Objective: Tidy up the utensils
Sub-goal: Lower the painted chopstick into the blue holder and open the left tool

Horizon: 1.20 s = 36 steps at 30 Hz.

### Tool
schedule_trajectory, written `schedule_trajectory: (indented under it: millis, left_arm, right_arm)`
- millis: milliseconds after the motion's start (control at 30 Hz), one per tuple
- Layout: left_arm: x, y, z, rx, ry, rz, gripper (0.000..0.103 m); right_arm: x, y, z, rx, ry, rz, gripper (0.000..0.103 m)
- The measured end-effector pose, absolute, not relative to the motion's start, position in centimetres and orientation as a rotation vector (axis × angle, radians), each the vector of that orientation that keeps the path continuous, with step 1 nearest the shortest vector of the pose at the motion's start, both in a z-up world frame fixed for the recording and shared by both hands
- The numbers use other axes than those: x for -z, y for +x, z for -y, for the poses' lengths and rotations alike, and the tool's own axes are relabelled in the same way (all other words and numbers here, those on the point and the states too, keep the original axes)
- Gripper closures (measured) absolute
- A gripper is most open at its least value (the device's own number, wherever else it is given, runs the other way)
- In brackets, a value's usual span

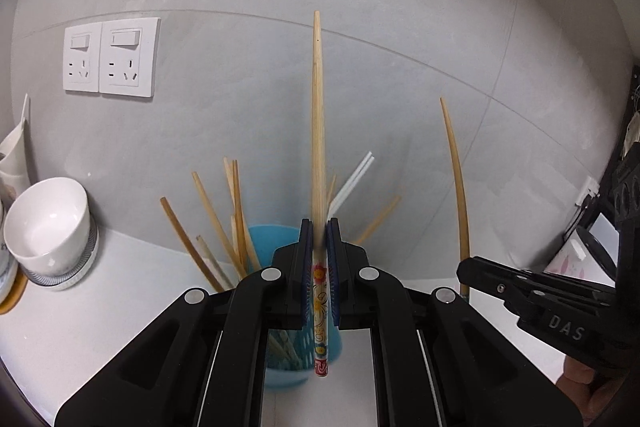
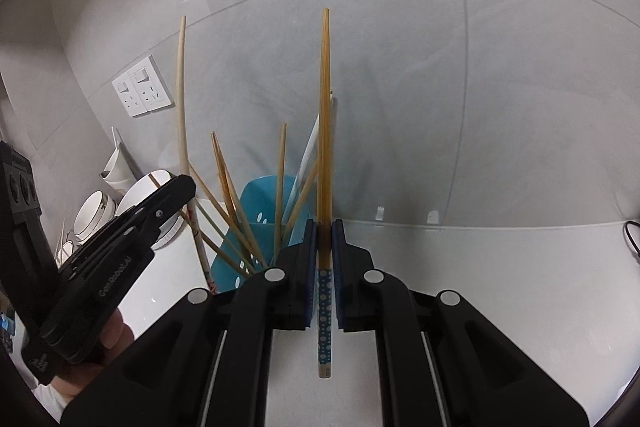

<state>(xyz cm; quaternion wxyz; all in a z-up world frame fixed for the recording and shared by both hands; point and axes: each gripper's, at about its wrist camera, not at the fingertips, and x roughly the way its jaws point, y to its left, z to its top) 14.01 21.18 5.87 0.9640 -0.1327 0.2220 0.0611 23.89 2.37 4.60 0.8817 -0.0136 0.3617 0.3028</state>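
A: Chopstick with flower-print handle (image 1: 319, 131) clamped between the pads of the left gripper (image 1: 319, 235); long axis runs straight out along the fingers, tapered tip away from the camera, printed butt end toward it.

B: Right side?

A: Right gripper (image 2: 324, 235) pinched tight on a chopstick with blue dotted handle (image 2: 325, 131). Same orientation: tip pointing out and up toward the grey wall (image 2: 400, 87), dotted butt end back between the linkages.

B: Position relative to the holder?

A: Blue perforated holder (image 1: 276, 243) stands on the white counter (image 1: 100, 307) near its back edge, by the wall, with several chopsticks (image 1: 224, 223) fanned out in it, tips up. Both held sticks are above the counter, outside the holder. White bowl (image 1: 48, 223) toward the counter's left end, under the wall sockets (image 1: 110, 57)
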Motion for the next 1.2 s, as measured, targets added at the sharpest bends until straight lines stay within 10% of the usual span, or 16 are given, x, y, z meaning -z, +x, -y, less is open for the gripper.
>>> schedule_trajectory:
  millis: [833, 1200]
  left_arm:
    - [0.8, 16.0, -19.9, -0.136, -0.193, -0.523, 0.095]
    - [-1.1, 13.7, -20.4, -0.211, -0.171, -0.640, 0.038]
  right_arm:
    - [-1.9, 25.3, -3.7, -0.630, -0.031, -0.820, 0.096]
    - [-2.3, 25.1, -4.4, -0.678, -0.014, -0.800, 0.096]
